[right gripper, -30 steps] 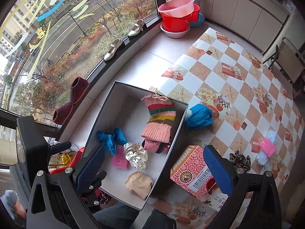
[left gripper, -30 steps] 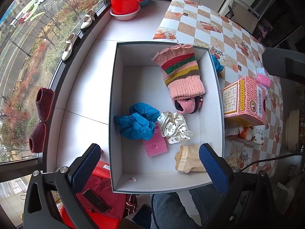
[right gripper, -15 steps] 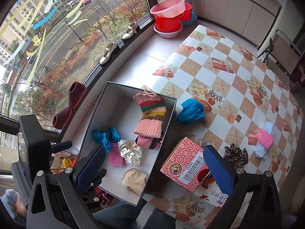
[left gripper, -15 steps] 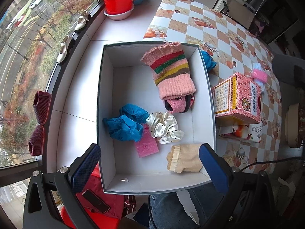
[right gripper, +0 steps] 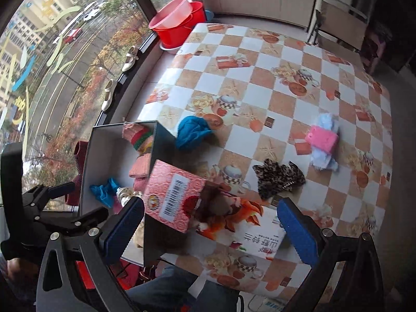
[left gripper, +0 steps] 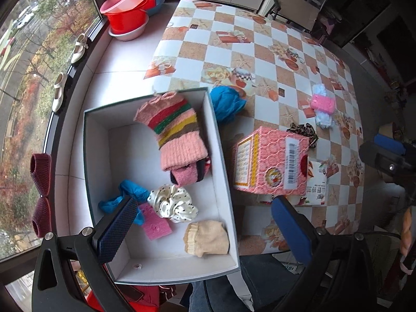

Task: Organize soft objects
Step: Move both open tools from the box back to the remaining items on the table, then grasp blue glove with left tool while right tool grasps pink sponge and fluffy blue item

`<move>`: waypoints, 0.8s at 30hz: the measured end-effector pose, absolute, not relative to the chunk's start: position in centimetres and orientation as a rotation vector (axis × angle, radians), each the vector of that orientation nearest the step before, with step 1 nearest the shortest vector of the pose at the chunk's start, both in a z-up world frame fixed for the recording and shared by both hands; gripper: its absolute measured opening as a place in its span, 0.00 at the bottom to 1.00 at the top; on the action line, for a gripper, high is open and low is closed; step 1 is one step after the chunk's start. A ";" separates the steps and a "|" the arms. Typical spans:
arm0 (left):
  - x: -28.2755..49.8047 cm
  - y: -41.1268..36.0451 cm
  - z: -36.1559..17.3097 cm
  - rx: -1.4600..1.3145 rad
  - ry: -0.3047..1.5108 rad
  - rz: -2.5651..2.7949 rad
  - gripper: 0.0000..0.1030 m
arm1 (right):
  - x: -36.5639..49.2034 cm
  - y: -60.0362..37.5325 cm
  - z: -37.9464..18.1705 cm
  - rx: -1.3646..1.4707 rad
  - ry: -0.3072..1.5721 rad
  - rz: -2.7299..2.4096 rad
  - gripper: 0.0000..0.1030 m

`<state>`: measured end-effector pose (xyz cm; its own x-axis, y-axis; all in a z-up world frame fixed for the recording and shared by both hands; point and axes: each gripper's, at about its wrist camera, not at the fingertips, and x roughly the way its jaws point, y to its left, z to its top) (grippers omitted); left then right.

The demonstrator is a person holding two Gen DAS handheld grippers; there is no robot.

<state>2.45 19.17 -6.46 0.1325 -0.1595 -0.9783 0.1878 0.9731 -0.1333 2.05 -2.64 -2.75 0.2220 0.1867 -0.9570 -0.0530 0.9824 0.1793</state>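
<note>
Beyond the big window (right gripper: 52,59) lies a street with trees, and pale shoes (left gripper: 79,49) sit on its sill, with stacked red and pink basins (left gripper: 127,13) at the far end of the white ledge. Next in size is the table under a checked cloth (right gripper: 273,98) printed with teapots and starfish. At its left edge stands an open white box (left gripper: 223,182), which holds a striped knitted sock (left gripper: 174,132), a blue cloth (left gripper: 130,189), a white dotted scrunchie (left gripper: 173,202), a pink sponge-like piece (left gripper: 156,225) and a cream sock (left gripper: 206,238). Just right of the box a pink patterned carton (left gripper: 270,166) lies tilted on a flat printed packet (right gripper: 249,234). On the cloth outside the box are a blue crumpled cloth (right gripper: 192,130) touching the box's far corner, a leopard-print scrunchie (right gripper: 278,179) near the carton, and a pink and pale blue fluffy piece (right gripper: 322,143) further right, well apart from the box. Dark red knitted slippers (left gripper: 40,187) rest by the window. The left gripper (left gripper: 205,231) hovers over the near end of the box with its blue pads wide apart, gripping nothing. The right gripper (right gripper: 210,231) hangs above the carton and packet, its pads likewise spread and empty. A person's jeans-clad legs (left gripper: 223,291) show at the bottom edge.
</note>
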 end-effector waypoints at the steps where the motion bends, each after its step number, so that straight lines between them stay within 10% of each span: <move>1: 3.0 18.4 -6.2 0.035 1.411 -0.261 1.00 | 1.9 -4.0 -3.0 0.139 1.340 0.142 1.00; 24: 19.2 4.6 -15.8 0.098 1.621 -0.118 1.00 | 3.0 -22.4 -11.5 0.421 1.432 -0.106 1.00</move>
<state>19.18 4.57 -15.82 -0.0539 -0.0090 -0.9985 0.1359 0.9906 -0.0163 3.01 -22.37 -11.55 0.1481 0.1786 -0.9727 0.3199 0.9220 0.2180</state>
